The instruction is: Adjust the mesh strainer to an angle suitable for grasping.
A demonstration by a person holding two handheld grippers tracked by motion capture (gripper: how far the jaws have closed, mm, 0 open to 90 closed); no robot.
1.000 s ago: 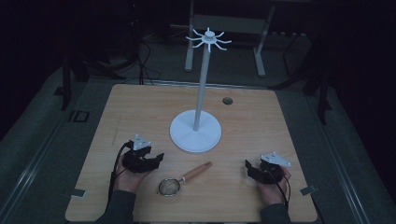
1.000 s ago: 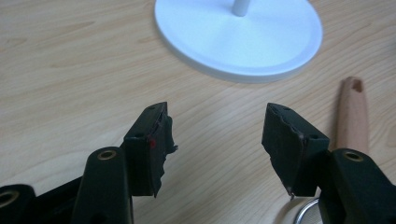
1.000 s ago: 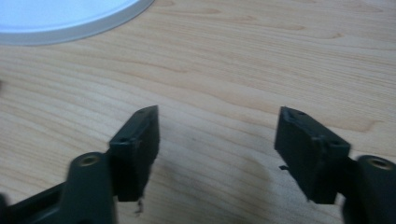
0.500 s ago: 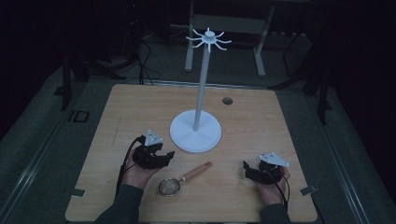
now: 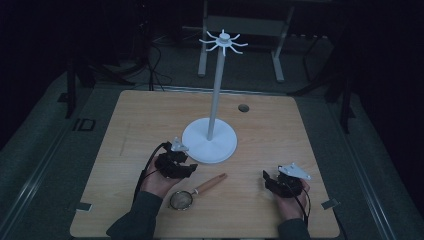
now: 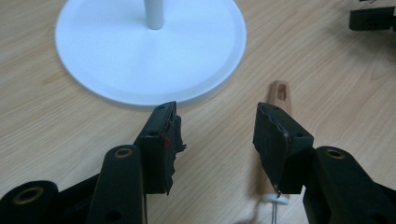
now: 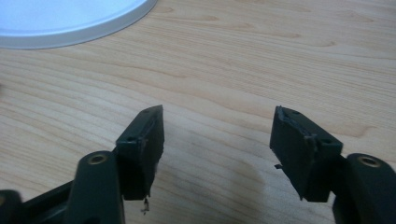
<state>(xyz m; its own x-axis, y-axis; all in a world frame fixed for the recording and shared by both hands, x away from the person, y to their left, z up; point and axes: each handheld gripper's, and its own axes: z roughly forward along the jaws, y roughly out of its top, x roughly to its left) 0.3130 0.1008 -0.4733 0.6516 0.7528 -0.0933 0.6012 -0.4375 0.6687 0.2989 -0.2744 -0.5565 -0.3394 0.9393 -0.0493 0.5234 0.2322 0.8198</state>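
A small strainer point(image 5: 182, 199) with a wooden handle point(image 5: 211, 183) lies on the wooden table point(image 5: 140, 120) near the front. My left gripper point(image 5: 189, 169) hovers just left of the handle, open and holding nothing. In the left gripper view the handle point(image 6: 280, 95) runs behind the right jaw of this left gripper point(image 6: 217, 133). A white stand point(image 5: 209, 142) with a tall pole and hooks on top point(image 5: 223, 42) stands mid-table. My right gripper point(image 5: 267, 178) rests open at the front right; in the right gripper view that gripper point(image 7: 217, 128) has only bare wood between its jaws.
The white stand's round base point(image 6: 149, 51) lies directly ahead of the left gripper, and its edge point(image 7: 70, 23) is at the upper left in the right gripper view. A dark round hole point(image 5: 243, 108) sits in the far table. Dark floor and metal frame legs lie beyond.
My left gripper has moved right and slightly forward, from the table's left front toward the strainer handle and the stand's base. The right gripper has stayed nearly still.
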